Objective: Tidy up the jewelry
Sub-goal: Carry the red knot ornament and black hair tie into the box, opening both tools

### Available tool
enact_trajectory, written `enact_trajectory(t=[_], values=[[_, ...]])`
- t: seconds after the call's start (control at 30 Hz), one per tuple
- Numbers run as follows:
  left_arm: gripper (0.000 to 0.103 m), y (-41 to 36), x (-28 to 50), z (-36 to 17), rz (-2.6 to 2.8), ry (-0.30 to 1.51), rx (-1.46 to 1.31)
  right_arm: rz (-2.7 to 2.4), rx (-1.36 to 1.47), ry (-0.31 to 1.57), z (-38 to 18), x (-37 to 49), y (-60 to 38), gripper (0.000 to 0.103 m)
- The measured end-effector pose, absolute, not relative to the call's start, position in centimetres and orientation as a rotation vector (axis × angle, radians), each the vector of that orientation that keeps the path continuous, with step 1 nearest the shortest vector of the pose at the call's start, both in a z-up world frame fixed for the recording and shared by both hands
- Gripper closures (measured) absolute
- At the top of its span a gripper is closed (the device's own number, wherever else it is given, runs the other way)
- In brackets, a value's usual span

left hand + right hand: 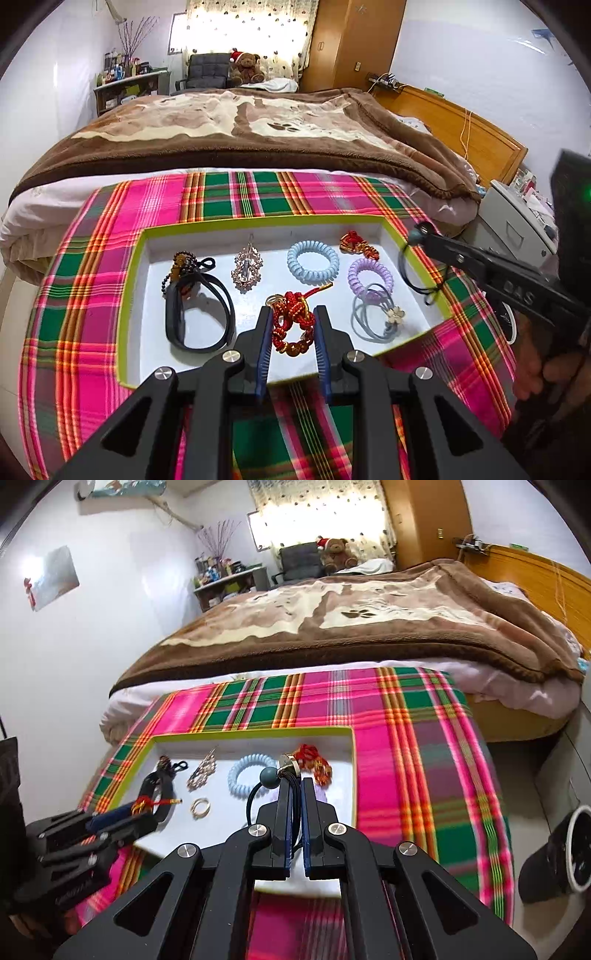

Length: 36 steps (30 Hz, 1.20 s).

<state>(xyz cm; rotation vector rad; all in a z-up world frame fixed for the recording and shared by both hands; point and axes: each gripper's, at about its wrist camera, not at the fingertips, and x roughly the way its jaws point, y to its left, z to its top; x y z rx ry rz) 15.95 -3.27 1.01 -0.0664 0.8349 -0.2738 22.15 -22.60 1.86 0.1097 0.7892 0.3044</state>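
A white tray with a lime-green rim point(258, 220) lies on a plaid cloth. My left gripper point(291, 314) is shut on a red braided bracelet point(291, 325) with gold beads, held just above the tray's near part. From the right wrist view the left gripper point(122, 814) shows the bracelet's red cord point(147, 805) sticking out of its pads. My right gripper point(296, 781) is shut on a black cord hair tie with a teal bead point(268, 777). In the left wrist view the right gripper point(421, 234) hangs that cord's loop point(412, 275) over the tray's right rim.
In the tray lie a black band point(199, 314), a rhinestone clip point(246, 269), a blue spiral tie point(313, 261), a purple spiral tie point(369, 277), grey ties with a flower point(380, 321) and another red-gold piece point(358, 245). The bed point(240, 122) lies beyond; a grey cabinet point(517, 225) and black bin point(561, 856) stand on the right.
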Motion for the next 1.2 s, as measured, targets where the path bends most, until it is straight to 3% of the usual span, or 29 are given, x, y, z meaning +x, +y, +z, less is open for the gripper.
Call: enact_trajectory(t=[0.6,0.8,0.93,1.2], values=[[0.079,-3.9,17.9,-2.0,-0.255,0.922,-0.075,0.342,0.019,0.932,-2.5,27.4,-20.8,0.099],[0.071,-3.6,18.0,-2.1,-0.248,0.938,-0.087,0.339,-0.017,0.919,-2.2,27.0,-20.3,0.083],[0.063,-3.6,17.7,-1.6,-0.251,0.923,-0.086,0.34,-0.033,0.899,-1.6,26.4,-20.2,0.064],[0.055,-3.8,15.8,0.3,-0.217,0.867,-0.068,0.308,-0.021,0.793,1.1,23.3,-20.5,0.064]])
